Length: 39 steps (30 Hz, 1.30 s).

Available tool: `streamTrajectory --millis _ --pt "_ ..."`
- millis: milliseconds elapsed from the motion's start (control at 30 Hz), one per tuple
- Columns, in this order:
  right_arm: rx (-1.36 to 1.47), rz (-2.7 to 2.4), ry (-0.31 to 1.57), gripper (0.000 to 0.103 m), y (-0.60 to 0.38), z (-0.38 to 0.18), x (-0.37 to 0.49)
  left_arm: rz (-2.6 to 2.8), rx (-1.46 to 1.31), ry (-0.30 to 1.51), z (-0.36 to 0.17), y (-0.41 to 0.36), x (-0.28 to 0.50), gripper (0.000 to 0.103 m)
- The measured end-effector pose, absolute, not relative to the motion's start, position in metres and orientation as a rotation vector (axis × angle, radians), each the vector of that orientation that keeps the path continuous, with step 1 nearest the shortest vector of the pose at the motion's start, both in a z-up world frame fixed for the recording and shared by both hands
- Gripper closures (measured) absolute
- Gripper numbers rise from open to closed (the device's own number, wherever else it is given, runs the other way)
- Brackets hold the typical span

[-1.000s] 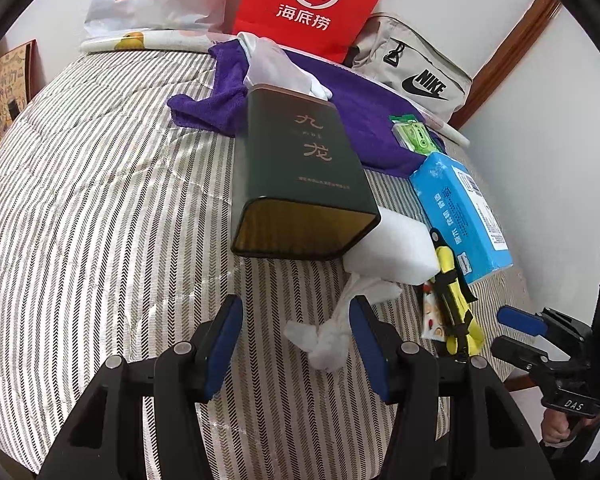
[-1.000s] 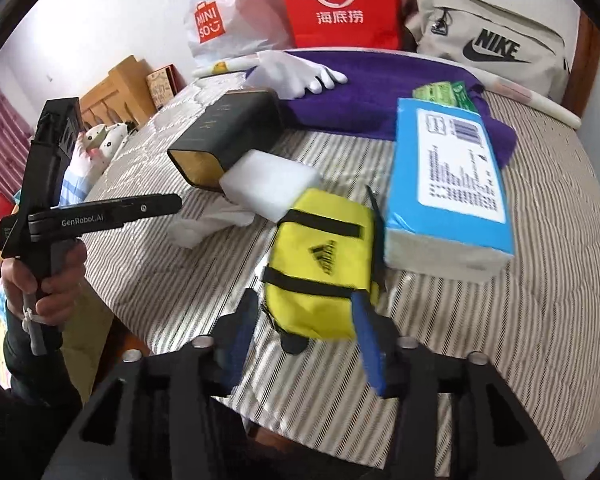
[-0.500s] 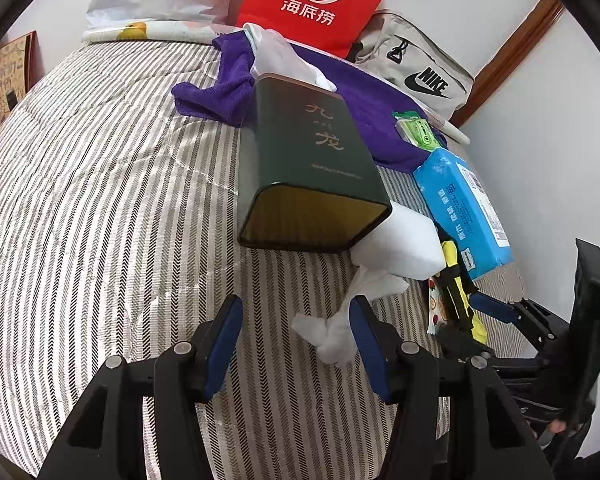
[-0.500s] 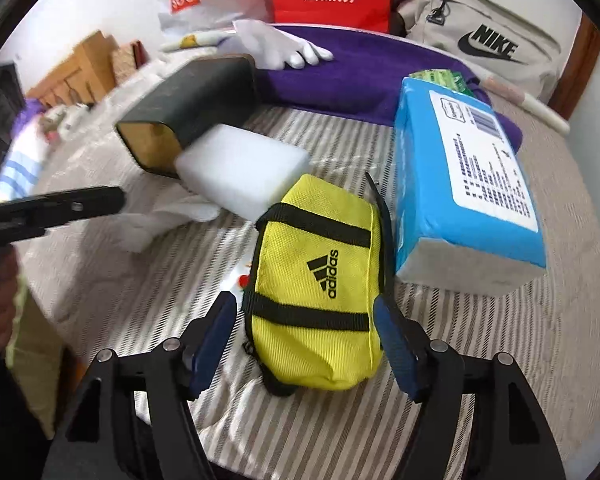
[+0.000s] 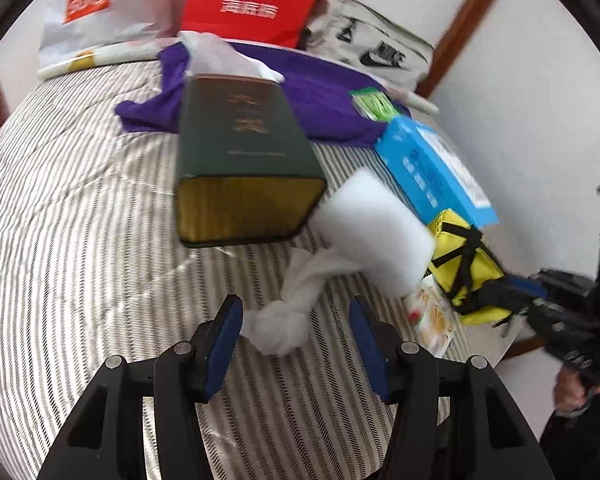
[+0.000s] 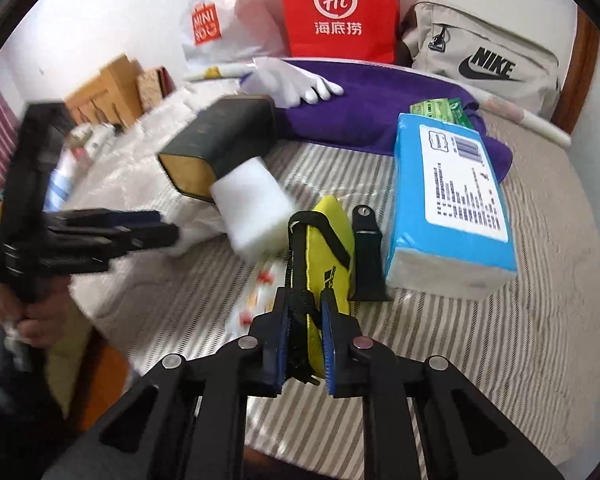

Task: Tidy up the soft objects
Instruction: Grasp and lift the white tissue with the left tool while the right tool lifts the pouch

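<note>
Change since half a second ago: right gripper (image 6: 305,312) has closed from a wide spread onto the yellow pouch (image 6: 327,248), which now stands tipped up on edge instead of lying flat; left gripper (image 5: 296,320) has pushed forward so the white knotted cloth (image 5: 288,316) sits between its fingers.
Right gripper: clenched on the near end of the yellow pouch, blue pads pressing its black webbing strap and fabric.
Left gripper: released, fingers spread wide on either side of the cloth's knot; whether the left pad touches it I cannot tell.
Yellow pouch: woven fabric, black straps, lens-shaped seen edge-on; near the front edge of the bed, between the white foam block (image 6: 252,216) and the blue tissue pack (image 6: 452,208).
White knotted cloth: crumpled and limp, its tail running under the foam block.
Foam block: matte white, rounded corners, leaning against the open end of the dark green tin (image 5: 240,152).
Tin: rectangular, glossy, gold lining, lying on its side.
Bed cover (image 5: 60,240): quilted, grey-and-white herringbone stripes.
Behind: purple towel (image 6: 380,108) with a white glove (image 6: 296,84) on it, green packet (image 6: 440,110), red paper bag (image 6: 336,8), white Miniso bag (image 6: 220,20), beige Nike bag (image 6: 484,68).
In the way: a black strap piece (image 6: 366,260) stands just beside the pouch; a small printed sachet (image 5: 432,320) lies at the bed edge beneath it.
</note>
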State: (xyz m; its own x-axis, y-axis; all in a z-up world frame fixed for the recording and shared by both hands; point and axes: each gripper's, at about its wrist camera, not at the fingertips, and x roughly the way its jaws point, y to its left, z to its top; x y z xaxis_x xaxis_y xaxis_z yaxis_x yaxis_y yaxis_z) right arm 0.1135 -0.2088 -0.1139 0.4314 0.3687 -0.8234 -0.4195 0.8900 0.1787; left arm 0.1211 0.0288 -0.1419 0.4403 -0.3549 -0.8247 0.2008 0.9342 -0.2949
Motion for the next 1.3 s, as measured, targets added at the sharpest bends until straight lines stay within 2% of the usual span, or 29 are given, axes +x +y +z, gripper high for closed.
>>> streamTrajectory --millis 333,400,500,800,900,1300 --pt "0.003 0.437 1.003 0.09 -0.254 -0.111 0.093 -0.244 0.048 1.035 -0.152 0.004 0.118 0.052" --pt "0.007 0.408 1.011 0.09 -0.263 -0.118 0.093 -0.191 0.105 1.022 -0.153 -0.002 0.118 0.068" --pt "0.037 0.382 1.011 0.09 -0.274 -0.125 0.094 -0.171 0.089 1.02 -0.151 0.005 0.117 0.076" --pt "0.072 0.388 1.023 0.085 -0.282 -0.142 0.11 -0.173 -0.03 0.988 -0.131 0.027 0.11 0.077" --pt "0.097 0.423 1.024 0.089 -0.282 -0.146 0.112 -0.177 -0.069 0.977 -0.122 0.031 0.108 0.077" --pt "0.102 0.479 0.934 0.09 -0.292 -0.106 0.101 -0.197 -0.163 0.939 -0.092 0.037 0.113 0.077"
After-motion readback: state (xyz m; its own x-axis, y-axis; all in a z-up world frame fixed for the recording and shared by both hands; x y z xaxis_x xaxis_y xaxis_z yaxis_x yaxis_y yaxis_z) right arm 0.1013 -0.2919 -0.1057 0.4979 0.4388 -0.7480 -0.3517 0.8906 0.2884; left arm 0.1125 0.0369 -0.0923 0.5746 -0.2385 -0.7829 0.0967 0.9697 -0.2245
